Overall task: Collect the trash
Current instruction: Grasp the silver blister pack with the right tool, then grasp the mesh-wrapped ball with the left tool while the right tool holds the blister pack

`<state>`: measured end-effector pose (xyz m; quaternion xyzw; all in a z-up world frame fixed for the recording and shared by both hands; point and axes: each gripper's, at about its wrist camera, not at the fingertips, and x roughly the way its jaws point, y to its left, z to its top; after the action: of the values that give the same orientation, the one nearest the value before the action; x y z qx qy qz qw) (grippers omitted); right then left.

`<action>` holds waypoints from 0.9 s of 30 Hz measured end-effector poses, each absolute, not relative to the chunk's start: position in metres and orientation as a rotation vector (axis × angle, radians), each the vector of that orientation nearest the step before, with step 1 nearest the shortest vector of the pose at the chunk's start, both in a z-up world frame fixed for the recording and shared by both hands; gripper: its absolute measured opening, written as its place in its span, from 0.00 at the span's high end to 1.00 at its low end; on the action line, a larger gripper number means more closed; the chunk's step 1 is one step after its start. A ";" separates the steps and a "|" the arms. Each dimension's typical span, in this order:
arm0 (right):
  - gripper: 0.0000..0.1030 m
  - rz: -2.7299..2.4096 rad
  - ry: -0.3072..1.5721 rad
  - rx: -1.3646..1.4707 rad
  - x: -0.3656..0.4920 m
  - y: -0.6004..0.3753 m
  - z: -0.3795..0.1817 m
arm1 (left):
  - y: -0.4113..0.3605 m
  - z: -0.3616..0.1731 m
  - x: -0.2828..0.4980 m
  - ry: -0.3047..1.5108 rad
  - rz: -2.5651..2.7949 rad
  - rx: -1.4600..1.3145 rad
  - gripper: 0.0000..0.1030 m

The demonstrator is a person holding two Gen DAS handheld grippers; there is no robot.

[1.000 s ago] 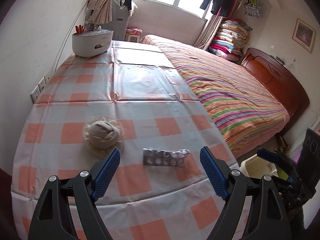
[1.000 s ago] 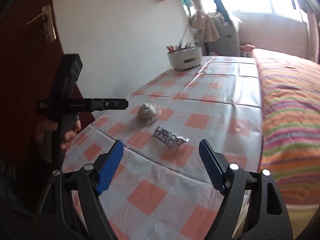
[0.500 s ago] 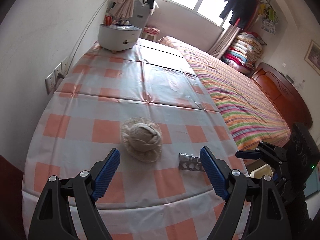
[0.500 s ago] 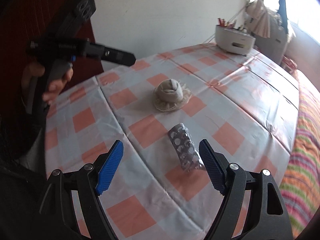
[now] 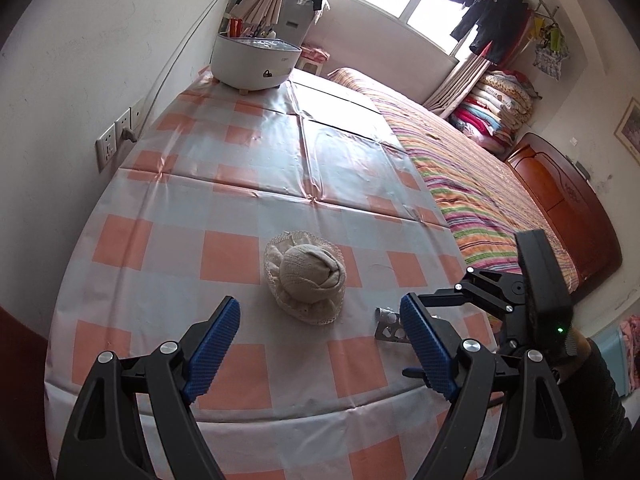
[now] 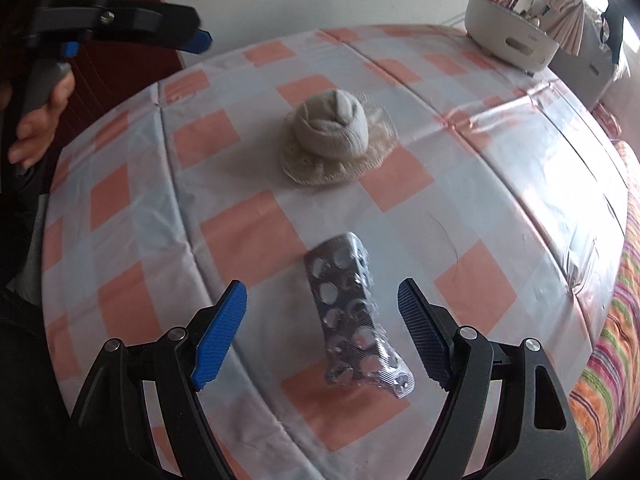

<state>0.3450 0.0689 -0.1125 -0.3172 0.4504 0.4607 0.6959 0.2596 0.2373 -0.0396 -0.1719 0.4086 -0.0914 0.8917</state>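
Observation:
A silver empty pill blister pack (image 6: 352,316) lies on the checked tablecloth, straight between the spread blue pads of my right gripper (image 6: 322,332), which hovers open just above it without touching. In the left wrist view only one end of the blister pack (image 5: 387,324) shows behind a finger. A rolled beige sock on a lacy cloth (image 5: 306,276) sits in front of my left gripper (image 5: 318,346), which is open and empty, a little short of it. The same sock bundle (image 6: 334,140) lies beyond the blister pack in the right wrist view.
A white round container with pens (image 5: 254,60) stands at the table's far end by the wall. A bed with a striped cover (image 5: 472,184) runs along the table's right side. The table's near edge (image 5: 280,416) is close below the left gripper. Wall sockets (image 5: 114,140) sit to the left.
My right gripper has swung down over the blister pack, which now lies between its pads. The left gripper shifted left until the sock bundle is ahead of it. Both stayed open.

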 end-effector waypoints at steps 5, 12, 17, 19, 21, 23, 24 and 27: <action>0.33 0.995 1.071 -0.687 0.358 0.055 -0.123 | 0.237 -0.042 0.262 0.854 -0.199 -0.363 0.23; 0.66 0.976 1.071 -0.654 0.355 0.040 -0.120 | 0.236 -0.048 0.269 0.872 -0.201 -0.376 0.23; 0.67 0.981 1.001 -0.586 0.337 0.026 -0.107 | 0.234 -0.055 0.278 0.890 -0.187 -0.381 0.23; 0.67 0.984 0.982 -0.475 0.330 0.011 -0.097 | 0.231 -0.059 0.281 0.904 -0.179 -0.369 0.23; 0.66 1.001 0.955 -0.322 0.317 -0.006 -0.082 | 0.226 -0.063 0.285 0.917 -0.169 -0.347 0.23; 0.66 1.036 0.905 -0.180 0.298 -0.023 -0.064 | 0.222 -0.066 0.289 0.930 -0.172 -0.341 0.23; 0.66 1.052 0.880 -0.123 0.288 -0.030 -0.057 | 0.219 -0.068 0.292 0.937 -0.174 -0.340 0.23; 0.66 1.082 0.804 0.029 0.260 -0.048 -0.038 | 0.211 -0.073 0.300 0.949 -0.172 -0.320 0.23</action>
<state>0.2598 -0.0482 -0.0381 0.0136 0.3723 0.5009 0.7812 0.3000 0.2113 -0.0734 -0.1530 0.4544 -0.0821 0.8737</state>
